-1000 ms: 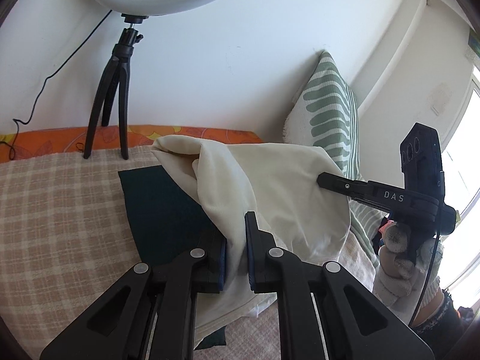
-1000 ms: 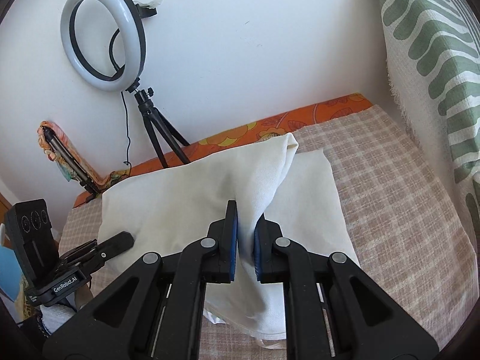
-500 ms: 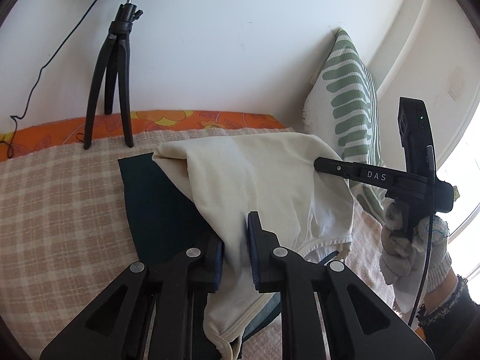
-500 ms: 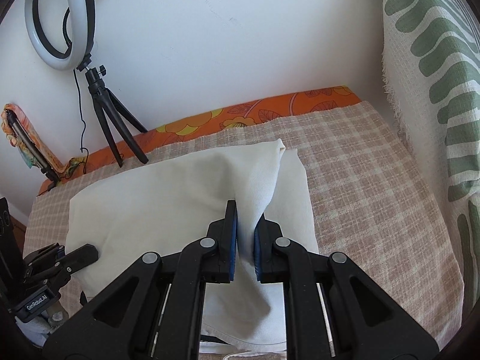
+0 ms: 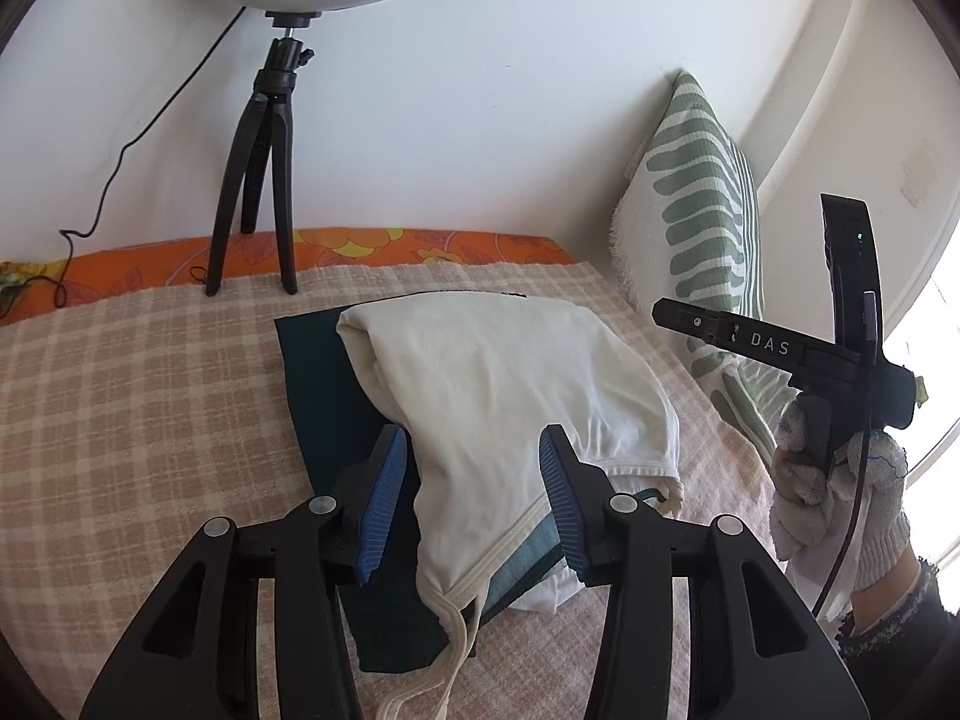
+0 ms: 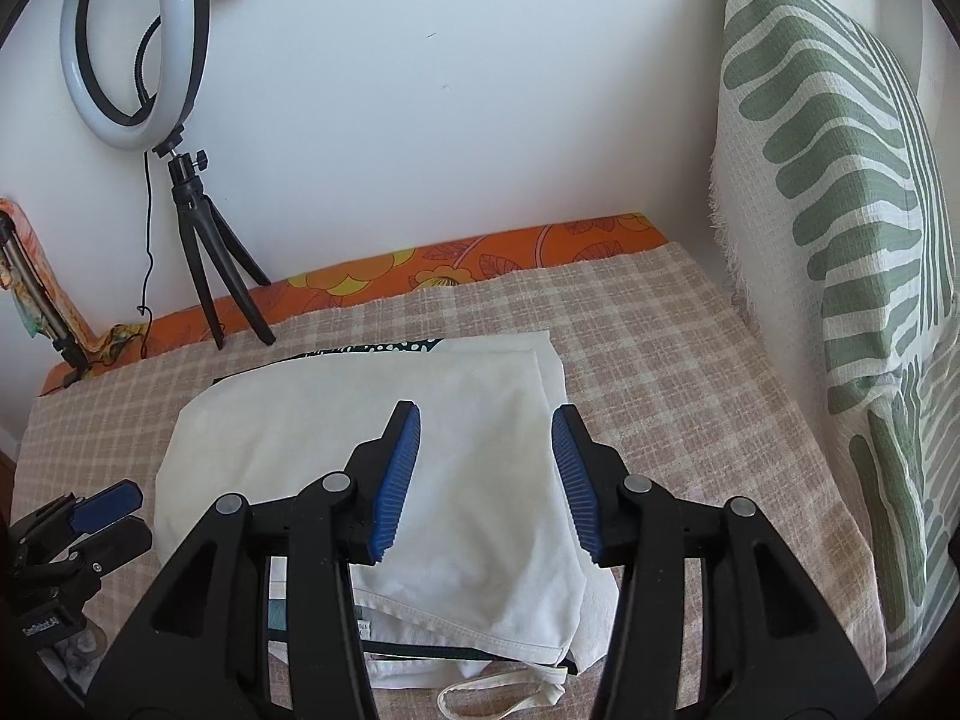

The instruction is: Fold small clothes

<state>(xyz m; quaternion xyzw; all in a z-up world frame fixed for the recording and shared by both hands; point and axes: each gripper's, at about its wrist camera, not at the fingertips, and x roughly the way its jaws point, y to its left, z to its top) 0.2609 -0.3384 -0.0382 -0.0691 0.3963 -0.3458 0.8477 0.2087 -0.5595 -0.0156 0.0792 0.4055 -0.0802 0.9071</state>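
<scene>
The left gripper point(image 5: 471, 495) fills the bottom of the left wrist view with its blue pads spread; its jaws have just been opening. The cream garment point(image 5: 516, 384) lies folded in the middle of the frame, and part of it sits between the pads without being pressed by them. Under it lies a dark green cloth point(image 5: 312, 372), which shows along the garment's left side. Both rest on a checked blanket point(image 5: 138, 408) that covers the bed.

In the right wrist view, the right gripper point(image 6: 486, 468) takes up the lower centre, its jaws also just opened, and the pads stand apart above the cream garment point(image 6: 300, 420), gripping nothing. A thin strap point(image 6: 498, 690) of the garment trails onto the blanket at the bottom of that frame.

At the right edge of the left wrist view, a gloved hand point(image 5: 840, 498) holds the right gripper's handle. A ring light point(image 6: 135, 42) on a small black tripod point(image 6: 210, 252) stands at the upper left, against the white wall. A green leaf-pattern cushion point(image 6: 840, 180) leans at the right.
</scene>
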